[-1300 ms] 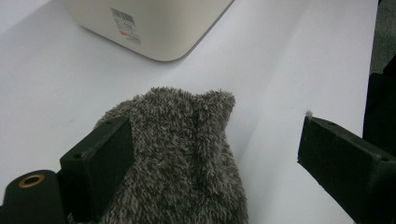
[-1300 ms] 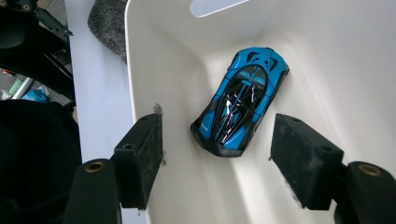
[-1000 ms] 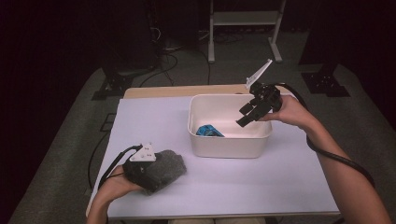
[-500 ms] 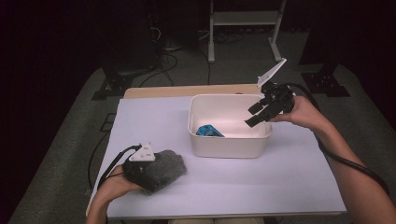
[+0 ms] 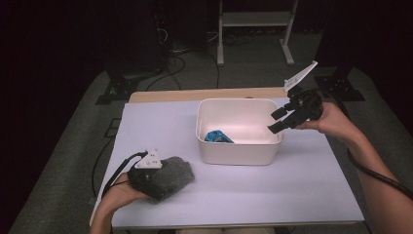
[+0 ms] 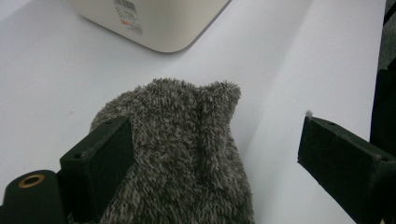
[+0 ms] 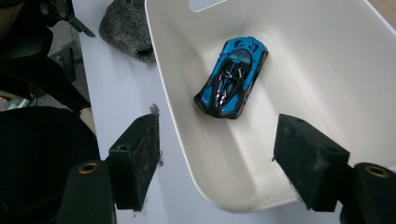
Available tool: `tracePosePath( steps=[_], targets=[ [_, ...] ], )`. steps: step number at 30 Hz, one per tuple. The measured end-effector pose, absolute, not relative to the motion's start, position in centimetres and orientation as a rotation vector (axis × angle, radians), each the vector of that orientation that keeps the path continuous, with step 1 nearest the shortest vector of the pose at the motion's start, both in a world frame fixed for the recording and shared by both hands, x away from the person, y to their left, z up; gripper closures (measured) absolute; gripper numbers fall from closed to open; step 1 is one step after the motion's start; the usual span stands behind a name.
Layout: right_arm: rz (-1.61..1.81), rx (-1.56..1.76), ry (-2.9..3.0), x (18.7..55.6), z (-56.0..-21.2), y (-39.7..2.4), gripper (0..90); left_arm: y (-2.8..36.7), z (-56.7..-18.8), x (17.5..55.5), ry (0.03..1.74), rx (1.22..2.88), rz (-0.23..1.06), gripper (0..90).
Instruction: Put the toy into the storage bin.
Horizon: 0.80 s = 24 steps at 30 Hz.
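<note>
Right gripper (image 5: 276,120) higher; blue car (image 7: 232,77) revealed.

toy car (image 5: 218,137) half hidden by tub wall (image 5: 234,152); grey cloth (image 6: 187,163) cut off at btm edge

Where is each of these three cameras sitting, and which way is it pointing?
High view: above the person's side, looking forward and down on the table; forearms, left gripper, right gripper.
Left gripper view: rides the left gripper, looking along its open fingers at the grey fuzzy cloth.
Right gripper view: rides the right gripper, looking down past open fingers into the white bin at the blue toy car.
Shared: all three show bin and cloth.
</note>
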State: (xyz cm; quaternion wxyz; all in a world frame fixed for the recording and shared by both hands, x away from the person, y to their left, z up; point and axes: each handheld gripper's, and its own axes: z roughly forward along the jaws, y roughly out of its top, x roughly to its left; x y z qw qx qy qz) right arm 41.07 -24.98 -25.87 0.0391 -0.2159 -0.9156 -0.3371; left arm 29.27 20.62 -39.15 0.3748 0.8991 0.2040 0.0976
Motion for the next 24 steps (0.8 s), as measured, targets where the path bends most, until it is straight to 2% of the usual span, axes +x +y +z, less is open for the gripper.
tracePosePath(
  steps=[24],
  targets=[
    [-1.166,-0.784,-2.726,39.0,-27.2,-31.0,27.0,20.8,-39.3,29.4,0.55,2.297,0.259,10.1]
  ],
)
